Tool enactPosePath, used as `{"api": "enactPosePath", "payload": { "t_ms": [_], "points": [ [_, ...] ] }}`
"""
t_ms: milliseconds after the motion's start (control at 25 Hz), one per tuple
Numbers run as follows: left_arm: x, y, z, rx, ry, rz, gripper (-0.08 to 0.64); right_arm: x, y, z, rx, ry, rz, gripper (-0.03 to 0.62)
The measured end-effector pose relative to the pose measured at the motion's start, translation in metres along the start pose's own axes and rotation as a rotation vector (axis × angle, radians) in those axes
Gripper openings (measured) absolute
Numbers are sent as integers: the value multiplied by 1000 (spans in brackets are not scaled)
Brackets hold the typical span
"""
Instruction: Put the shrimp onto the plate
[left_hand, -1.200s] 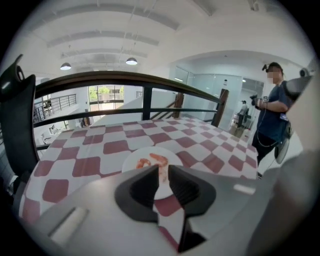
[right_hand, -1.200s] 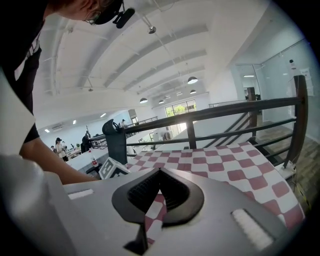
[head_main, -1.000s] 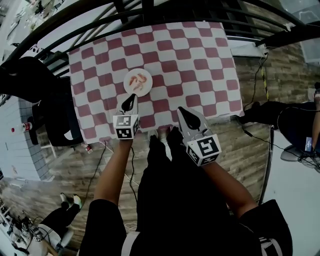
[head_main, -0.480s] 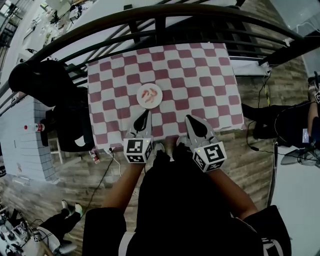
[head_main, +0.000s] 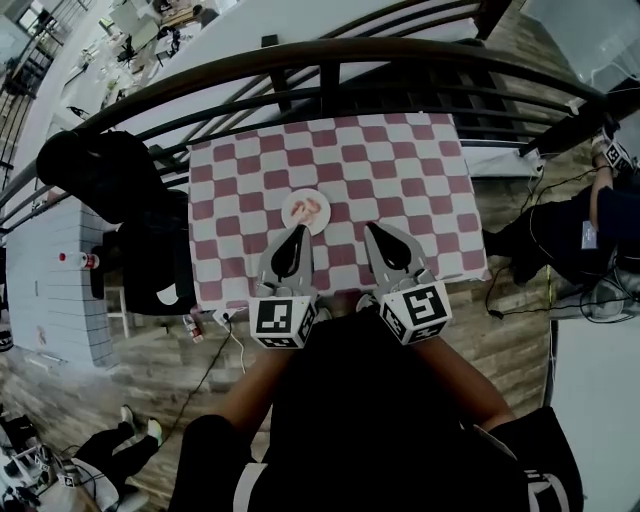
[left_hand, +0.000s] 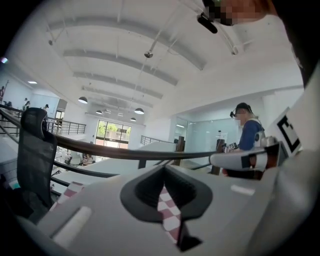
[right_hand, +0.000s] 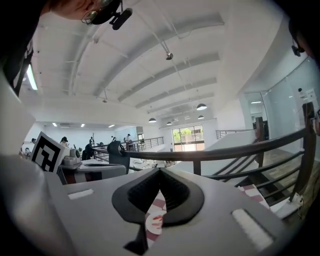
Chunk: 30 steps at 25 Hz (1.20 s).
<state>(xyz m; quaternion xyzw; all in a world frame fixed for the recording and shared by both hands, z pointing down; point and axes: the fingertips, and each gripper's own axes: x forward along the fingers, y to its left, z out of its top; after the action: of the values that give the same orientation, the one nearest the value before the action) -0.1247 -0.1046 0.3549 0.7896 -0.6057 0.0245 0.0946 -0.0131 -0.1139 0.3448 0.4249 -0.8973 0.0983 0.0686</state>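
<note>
Shrimp (head_main: 306, 208) on plate (head_main: 289, 218), mid table (head_main: 400, 170)

The left gripper (left_hand: 163, 169) has its jaws together, empty; a checked tablecloth (left_hand: 168, 212) shows through their gap, a dark railing (left_hand: 125, 154) beyond.

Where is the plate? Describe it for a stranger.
Find the red-and-white checked tablecloth below the dark railing. Just beyond the left gripper lies the plate: small, round, white, holding pinkish shrimp, unlike the squares around it.
</note>
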Motion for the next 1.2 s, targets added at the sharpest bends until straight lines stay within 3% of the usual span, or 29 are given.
{"api": "enactPosePath", "payload": {
  "t_ms": [240,480,640,1000,1200],
  "points": [
    [-1,-1,18,-4,-77,37,11,11,-7,24,-31,-62,-3,-5],
    [7,-12,29,49,-98,7,11,15,-1,32,-58,-84,5,-5],
    [7,-10,39,65,-95,31,11,17,4,37,-67,-100,6,-5],
    [1,-25,28,47,-119,-21,11,8,11,36,-86,-113,-25,-5],
    [-8,-17,21,57,-119,-6,11,4,16,32,-79,-97,-33,-5]
  ]
}}
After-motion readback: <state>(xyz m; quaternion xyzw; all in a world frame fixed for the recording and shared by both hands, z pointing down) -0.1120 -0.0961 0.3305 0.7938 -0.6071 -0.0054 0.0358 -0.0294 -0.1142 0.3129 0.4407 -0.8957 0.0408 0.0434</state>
